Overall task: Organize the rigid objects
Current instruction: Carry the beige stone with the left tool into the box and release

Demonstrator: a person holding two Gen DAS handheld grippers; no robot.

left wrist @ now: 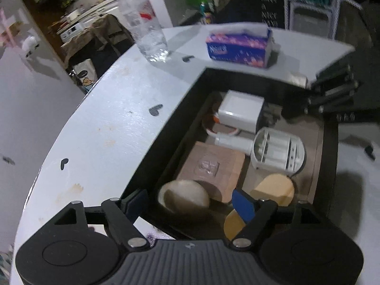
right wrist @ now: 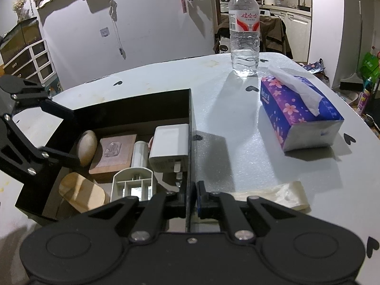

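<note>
A black box (left wrist: 166, 128) on the white table holds several items: a pale wooden egg (left wrist: 184, 196), a brown wooden block (left wrist: 213, 166), a white charger (left wrist: 241, 109), a white plastic holder (left wrist: 277, 152) and a tan wooden oval (left wrist: 273, 188). My left gripper (left wrist: 190, 203) hangs over the box's near end, open, with the egg lying between its pads and a gap on each side. The right wrist view shows the same egg (right wrist: 86, 147) beside the left gripper (right wrist: 76, 140). My right gripper (right wrist: 191, 200) is shut on the box wall (right wrist: 190, 118).
A clear water bottle (right wrist: 244, 35) and a purple tissue pack (right wrist: 296, 109) stand on the table (right wrist: 225, 130) beyond the box. A crumpled cream bag (right wrist: 280, 194) lies by the right gripper. The table's curved edge (left wrist: 78, 109) drops off to the left.
</note>
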